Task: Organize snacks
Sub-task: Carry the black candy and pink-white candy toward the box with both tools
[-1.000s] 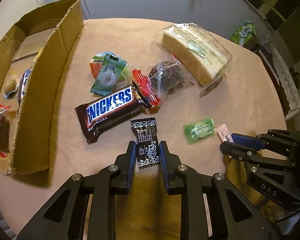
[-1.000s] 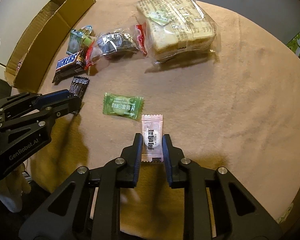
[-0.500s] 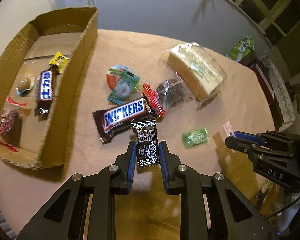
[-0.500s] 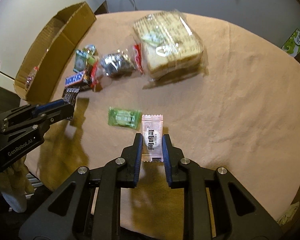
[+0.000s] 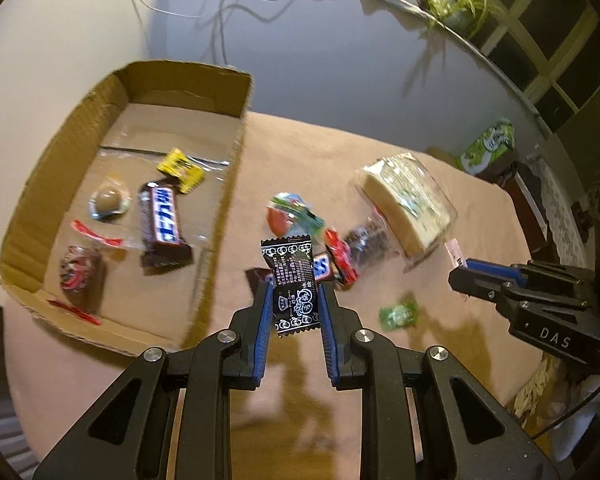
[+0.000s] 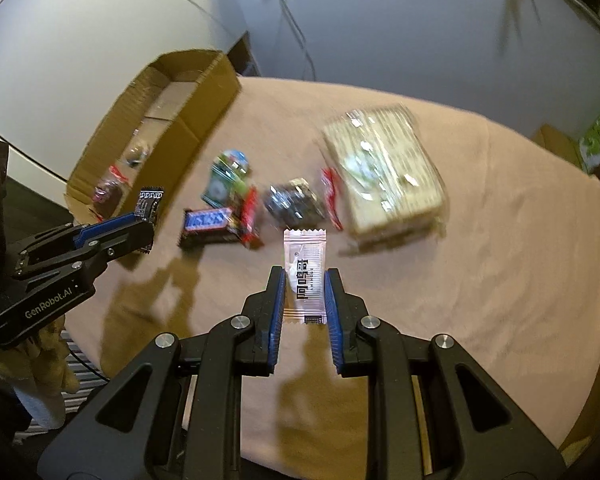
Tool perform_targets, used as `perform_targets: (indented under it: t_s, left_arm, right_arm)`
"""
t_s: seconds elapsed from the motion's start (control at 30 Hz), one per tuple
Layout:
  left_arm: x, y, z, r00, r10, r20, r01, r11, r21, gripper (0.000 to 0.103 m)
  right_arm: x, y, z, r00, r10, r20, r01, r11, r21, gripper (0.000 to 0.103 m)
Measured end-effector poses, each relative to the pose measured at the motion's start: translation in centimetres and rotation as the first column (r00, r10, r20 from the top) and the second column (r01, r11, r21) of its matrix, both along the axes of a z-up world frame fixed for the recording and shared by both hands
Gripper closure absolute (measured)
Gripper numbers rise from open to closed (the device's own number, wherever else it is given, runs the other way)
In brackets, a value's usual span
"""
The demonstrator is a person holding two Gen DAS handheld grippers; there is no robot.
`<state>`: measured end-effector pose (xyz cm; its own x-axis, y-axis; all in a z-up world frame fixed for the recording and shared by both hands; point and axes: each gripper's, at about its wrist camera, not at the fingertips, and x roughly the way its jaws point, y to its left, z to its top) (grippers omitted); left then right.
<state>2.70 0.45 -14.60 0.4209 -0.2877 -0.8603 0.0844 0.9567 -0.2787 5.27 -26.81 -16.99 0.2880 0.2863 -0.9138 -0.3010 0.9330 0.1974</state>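
We had a black candy packet [image 5: 293, 285] pinched in the left gripper [image 5: 293, 300] and a pale pink sachet [image 6: 304, 278] pinched in the right gripper [image 6: 305, 298], both lifted clear of the tabletop [image 6: 500, 280]. Each was gripped only by its lower half (slippery foil), so either might have slid out short of the cardboard box [image 5: 236, 128] at the tabletop's far left edge, or clipped its near wall.

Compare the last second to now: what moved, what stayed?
Both tools rose off the table with their catches. The left tool lifted the black printed candy packet, swinging toward the open cardboard box. The right tool lifted the pale pink sachet. Both grips stayed shut. The green wrapped candy, Snickers bar and wrapped sponge cake stayed on the tan cloth.
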Motion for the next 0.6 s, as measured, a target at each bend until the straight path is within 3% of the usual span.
perform_targets:
  t_s: [0.6]
  left_arm:
    - [0.9, 5.6, 0.4, 0.989, 0.146, 0.021, -0.147, 0.989, 0.030, 0.082]
  right_arm:
    - [5.6, 7.4, 2.7, 0.987, 0.140, 0.078, -0.141, 0.990, 0.009, 0.083]
